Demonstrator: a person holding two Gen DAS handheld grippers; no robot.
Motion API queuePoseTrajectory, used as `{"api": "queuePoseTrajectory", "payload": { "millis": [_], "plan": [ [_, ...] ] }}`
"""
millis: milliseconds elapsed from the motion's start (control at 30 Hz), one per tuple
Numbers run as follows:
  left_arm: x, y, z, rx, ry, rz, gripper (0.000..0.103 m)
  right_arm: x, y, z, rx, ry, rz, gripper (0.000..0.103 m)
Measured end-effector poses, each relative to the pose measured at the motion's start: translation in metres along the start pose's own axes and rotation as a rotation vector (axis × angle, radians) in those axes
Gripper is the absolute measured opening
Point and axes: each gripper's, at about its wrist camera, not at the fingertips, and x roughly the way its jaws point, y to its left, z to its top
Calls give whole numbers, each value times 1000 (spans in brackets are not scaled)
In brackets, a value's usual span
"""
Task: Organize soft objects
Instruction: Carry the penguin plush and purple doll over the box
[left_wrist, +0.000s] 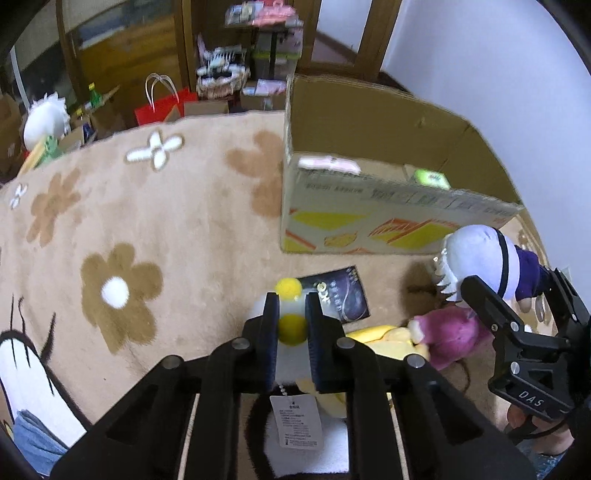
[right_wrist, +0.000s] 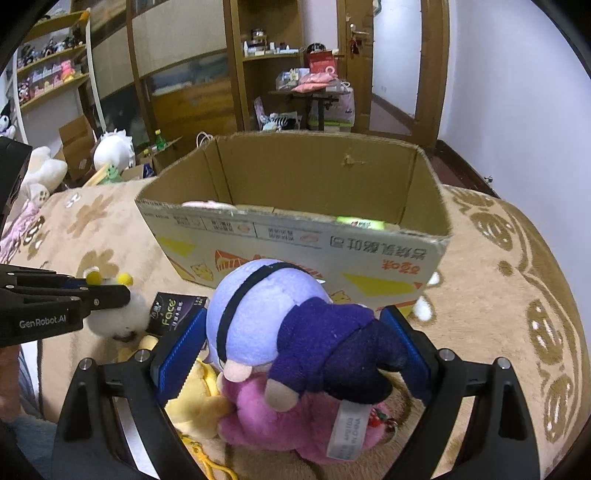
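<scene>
Two black two-finger grippers are at work, each holding one soft toy. The left gripper (left_wrist: 291, 317) has its jaws clamped on a small white plush with two yellow pom-poms (right_wrist: 118, 314), a paper tag hanging under it. The right gripper (right_wrist: 291, 339) has its blue-padded jaws closed on the dark purple body of a lilac-headed plush doll with a black band (right_wrist: 266, 306), held above the carpet. Below it lie two more toys, a yellow plush (right_wrist: 199, 398) and a pink plush (right_wrist: 266, 424), touching each other, and one dark flat packet (left_wrist: 338, 295) just beside them. One open brown cardboard box (right_wrist: 295, 236) stands just behind on the beige flower-patterned carpet (left_wrist: 166, 221). Wooden shelves (right_wrist: 55, 66) line the room's left side; a plain white wall is at right.
</scene>
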Motion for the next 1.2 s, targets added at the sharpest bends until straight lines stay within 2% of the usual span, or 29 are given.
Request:
{"api": "queuePoseTrajectory", "payload": {
  "millis": [133, 233, 667, 967, 1200],
  "plan": [
    [-7, -1, 2, 11, -9, -32, 10, -18, -3, 3, 21, -40, -4, 97],
    [-9, -1, 2, 14, -23, -4, 10, -28, -5, 4, 32, -69, -10, 97],
    [-75, -8, 18, 55, -287, -16, 10, -72, -15, 22, 63, -212, -23, 97],
    [-128, -35, 64, 131, -485, -33, 10, -81, -19, 49, 61, -281, -17, 97],
    [-134, -53, 117, 157, -557, -21, 10, -75, -20, 83, 26, -315, -46, 97]
  ]
}}
